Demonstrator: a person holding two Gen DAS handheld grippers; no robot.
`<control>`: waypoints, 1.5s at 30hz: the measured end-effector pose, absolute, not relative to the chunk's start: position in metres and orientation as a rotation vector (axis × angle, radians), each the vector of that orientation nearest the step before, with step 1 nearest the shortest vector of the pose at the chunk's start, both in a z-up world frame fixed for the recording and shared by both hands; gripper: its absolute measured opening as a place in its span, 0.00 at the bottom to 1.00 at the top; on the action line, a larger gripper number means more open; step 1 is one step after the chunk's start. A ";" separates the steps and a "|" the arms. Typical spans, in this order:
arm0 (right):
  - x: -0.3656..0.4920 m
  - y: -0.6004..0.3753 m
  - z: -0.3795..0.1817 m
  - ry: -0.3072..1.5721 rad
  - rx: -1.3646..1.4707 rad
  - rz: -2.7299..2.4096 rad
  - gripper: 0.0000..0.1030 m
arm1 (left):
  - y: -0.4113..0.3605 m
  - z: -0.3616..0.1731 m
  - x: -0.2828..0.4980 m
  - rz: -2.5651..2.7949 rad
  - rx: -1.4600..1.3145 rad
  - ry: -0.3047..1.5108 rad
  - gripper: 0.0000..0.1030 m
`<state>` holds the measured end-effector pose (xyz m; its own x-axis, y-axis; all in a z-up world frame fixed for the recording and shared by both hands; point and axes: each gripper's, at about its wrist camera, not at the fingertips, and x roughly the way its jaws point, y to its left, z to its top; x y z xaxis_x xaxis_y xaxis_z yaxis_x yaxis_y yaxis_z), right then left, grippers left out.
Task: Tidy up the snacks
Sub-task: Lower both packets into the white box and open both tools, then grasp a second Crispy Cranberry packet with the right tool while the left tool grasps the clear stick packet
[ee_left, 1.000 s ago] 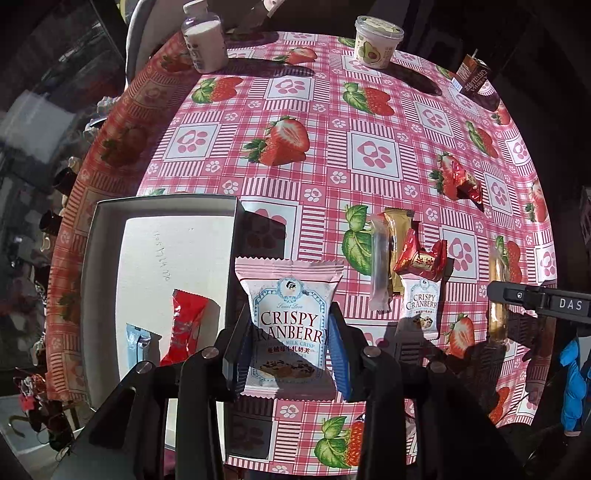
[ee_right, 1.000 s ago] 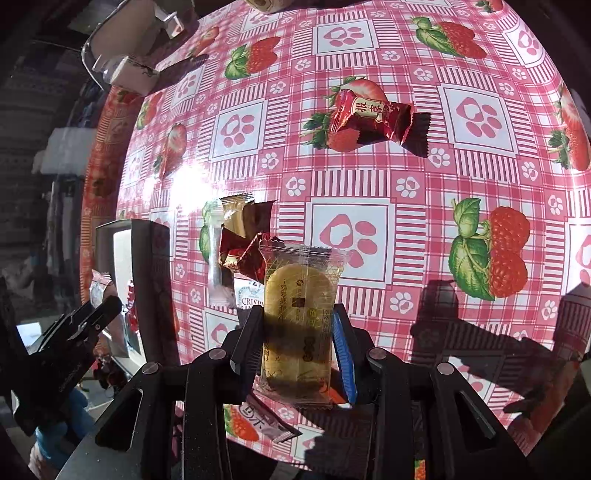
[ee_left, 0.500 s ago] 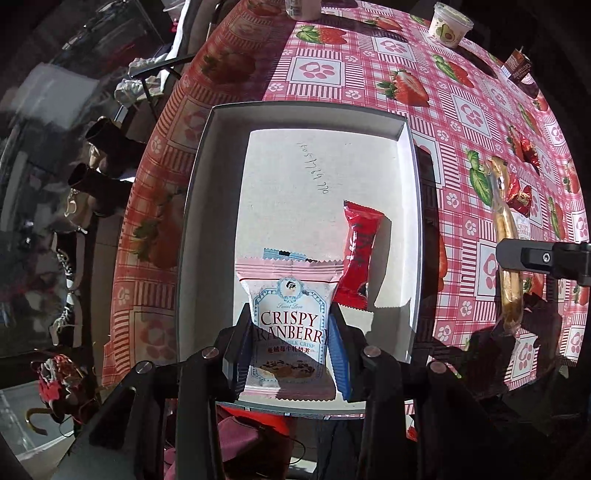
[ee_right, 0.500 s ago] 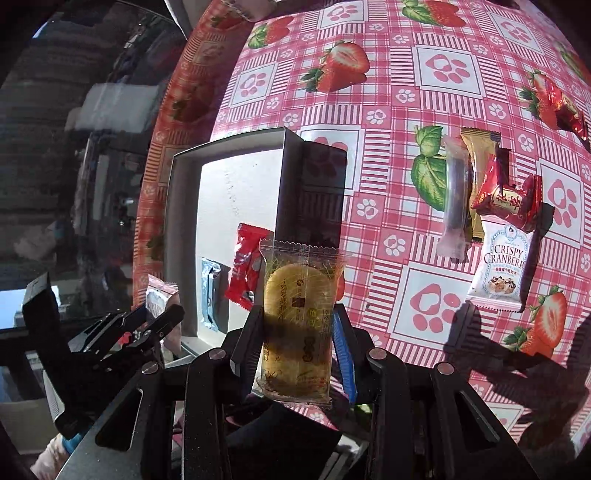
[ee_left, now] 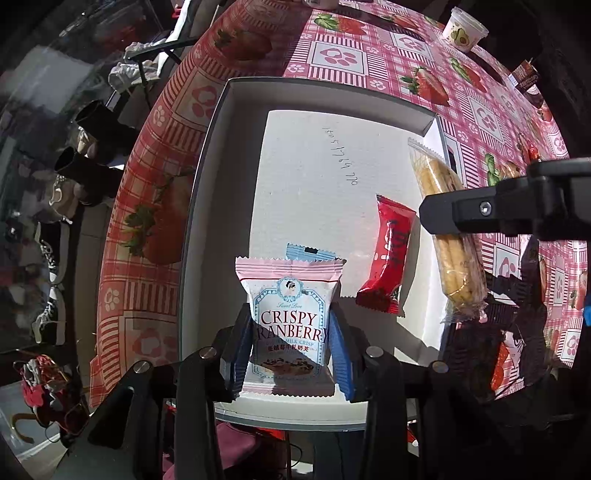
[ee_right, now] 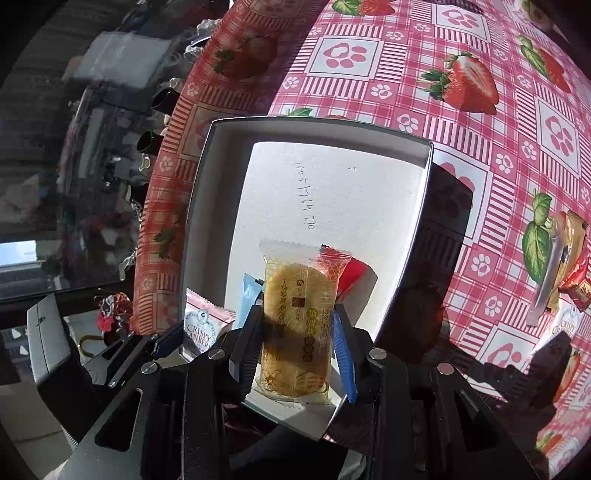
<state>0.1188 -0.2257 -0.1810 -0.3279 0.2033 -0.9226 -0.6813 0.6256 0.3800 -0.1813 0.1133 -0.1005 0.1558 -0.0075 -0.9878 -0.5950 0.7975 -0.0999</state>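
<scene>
A white open box [ee_left: 207, 177] stands at the table's left edge. My left gripper [ee_left: 290, 314] points straight down over its near end, with a pink and white Crispy Cranberry packet [ee_left: 290, 295] upright between the pads; the jaws are opening. A red packet [ee_left: 388, 258] and a blue packet [ee_left: 310, 253] lie on the box floor. My right gripper [ee_right: 297, 332] is shut on a clear packet with a round yellow cake [ee_right: 295, 288] and hangs over the box [ee_right: 195, 206] near its right wall. In that view the left gripper [ee_right: 173, 336] is at lower left.
Several loose snacks [ee_right: 561, 269] and a second cranberry packet [ee_right: 569, 325] lie on the strawberry tablecloth to the right. A yoghurt cup [ee_left: 463, 31] and a brown carton [ee_left: 524, 75] stand at the far side. Shoes [ee_left: 51, 280] are on the floor beyond the table's left edge.
Both grippers have carried their packets left from over the tablecloth to over the box. The cake packet now hangs inside the box's right wall. The left gripper has sunk a little.
</scene>
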 end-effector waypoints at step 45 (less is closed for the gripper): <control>0.243 -0.421 -0.252 1.707 -0.301 0.389 0.98 | 0.010 -0.072 -0.032 0.209 -0.367 1.431 0.77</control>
<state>0.2428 -0.4213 -0.2522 -0.1699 0.0178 -0.9853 -0.4105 0.9077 0.0871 -0.0316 0.0096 -0.0721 0.1341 -0.0773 -0.9879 -0.3571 0.9262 -0.1209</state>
